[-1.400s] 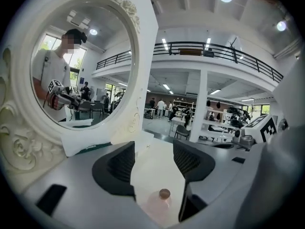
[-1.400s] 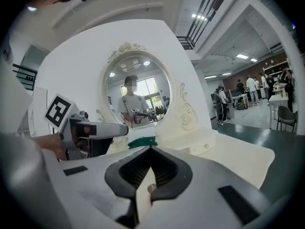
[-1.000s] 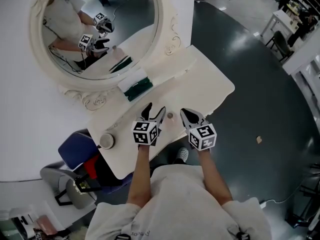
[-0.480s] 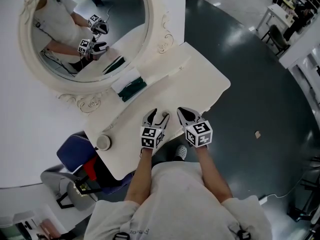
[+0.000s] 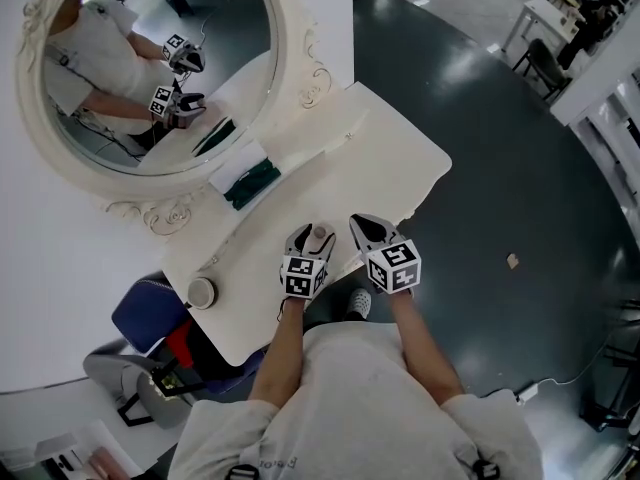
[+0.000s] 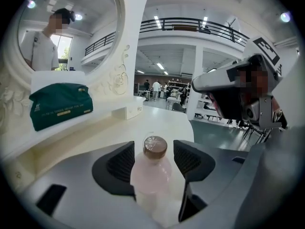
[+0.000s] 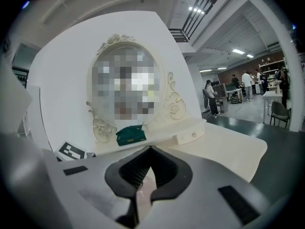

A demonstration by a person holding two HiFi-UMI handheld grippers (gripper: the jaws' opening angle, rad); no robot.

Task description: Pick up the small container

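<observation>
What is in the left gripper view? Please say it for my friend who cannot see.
A small pink bottle with a brown cap stands between the open jaws of the left gripper, on a cream dressing table. A green packet sits at left, below an ornate white mirror.

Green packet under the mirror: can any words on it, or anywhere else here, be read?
Dark green rectangular packet: pale print lines, too blurred to read.
Black-and-white patterned cubes: square codes, no words.
Pale pink bottle with brown cap: no label visible.
Nothing else readable.
</observation>
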